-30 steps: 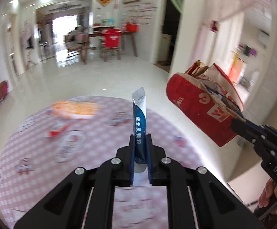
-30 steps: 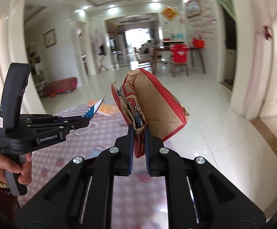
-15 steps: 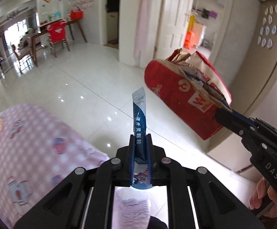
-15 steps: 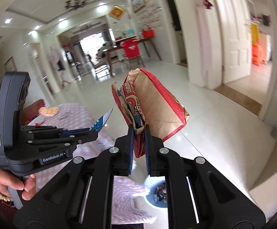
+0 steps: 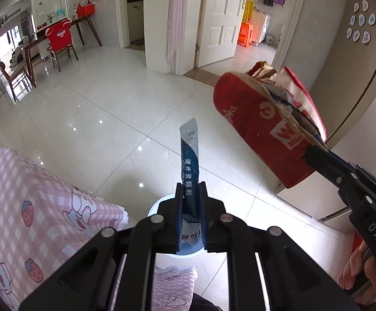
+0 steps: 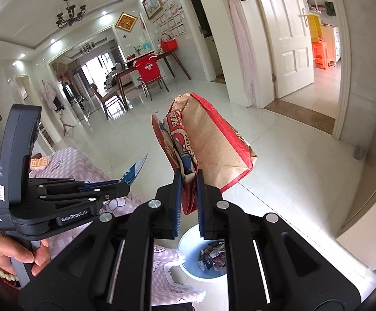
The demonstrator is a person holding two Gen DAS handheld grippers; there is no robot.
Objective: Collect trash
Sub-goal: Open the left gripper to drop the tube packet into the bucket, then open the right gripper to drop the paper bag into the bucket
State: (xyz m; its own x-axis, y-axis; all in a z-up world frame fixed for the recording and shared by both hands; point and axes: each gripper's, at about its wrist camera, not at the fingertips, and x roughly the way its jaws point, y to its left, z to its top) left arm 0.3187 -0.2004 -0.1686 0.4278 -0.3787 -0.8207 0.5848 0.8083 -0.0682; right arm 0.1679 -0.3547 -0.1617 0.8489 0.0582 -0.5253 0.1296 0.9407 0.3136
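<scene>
Clearly clamped in the left gripper (image 5: 191, 207): a slim blue-and-white sachet (image 5: 189, 153), long axis running straight out along the fingers, torn end pointing away over the tiled floor (image 5: 105, 108). Pinched at its lower end only, most of its length standing clear beyond the fingertips. Held above a white bin (image 6: 190, 243) partly hidden under the jaws, trash visible inside, just beside the edge of a pink checked tablecloth (image 5: 32, 207). Gripped tight in the right gripper (image 6: 188, 197): a crumpled red-and-brown paper bag (image 6: 213, 150), seized at 1 lower corner, long axis slanting up and away, open mouth uppermost. Sachet and bag apart, not touching.
</scene>
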